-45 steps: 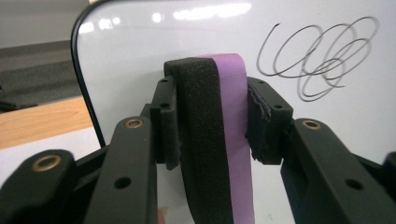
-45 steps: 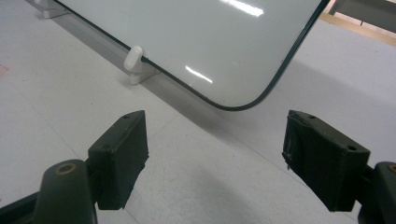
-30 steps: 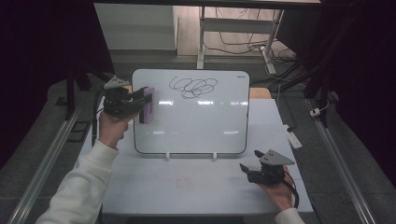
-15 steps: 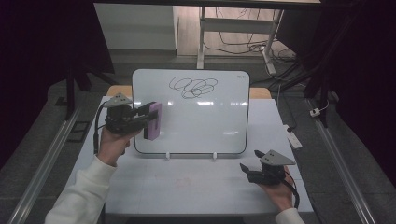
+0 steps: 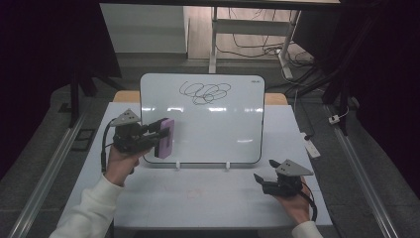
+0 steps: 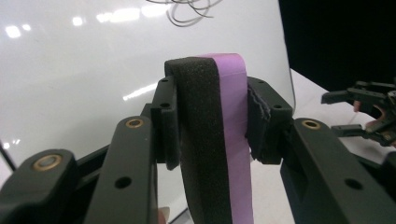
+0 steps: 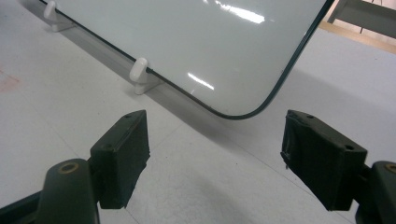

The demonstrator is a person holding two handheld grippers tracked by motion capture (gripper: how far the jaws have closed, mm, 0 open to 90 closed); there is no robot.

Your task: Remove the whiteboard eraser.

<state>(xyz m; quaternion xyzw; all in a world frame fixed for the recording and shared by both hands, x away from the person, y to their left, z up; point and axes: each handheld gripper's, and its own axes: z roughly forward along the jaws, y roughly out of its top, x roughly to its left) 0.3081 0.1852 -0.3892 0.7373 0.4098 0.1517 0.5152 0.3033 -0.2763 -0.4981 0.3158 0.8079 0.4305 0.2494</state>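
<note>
A whiteboard (image 5: pixel 213 124) stands upright on small white feet at the middle of the table, with a black scribble (image 5: pixel 205 92) near its top. My left gripper (image 5: pixel 157 136) is shut on a purple eraser (image 5: pixel 165 137) with a black felt face (image 6: pixel 201 140), held just in front of the board's lower left part. The board's surface (image 6: pixel 70 79) and the scribble (image 6: pixel 187 9) lie beyond the eraser in the left gripper view. My right gripper (image 5: pixel 263 182) rests low at the table's front right, open and empty, facing the board's lower corner (image 7: pixel 243 112).
The white table top (image 5: pixel 208 193) spreads in front of the board. A white foot clip (image 7: pixel 138 74) holds the board's bottom edge. A small white object (image 5: pixel 312 145) lies at the table's right edge. Dark floor and rails flank the table.
My left gripper has carried the eraser down and to the right, from the board's upper left edge to its lower left part. The right gripper has stayed put.
</note>
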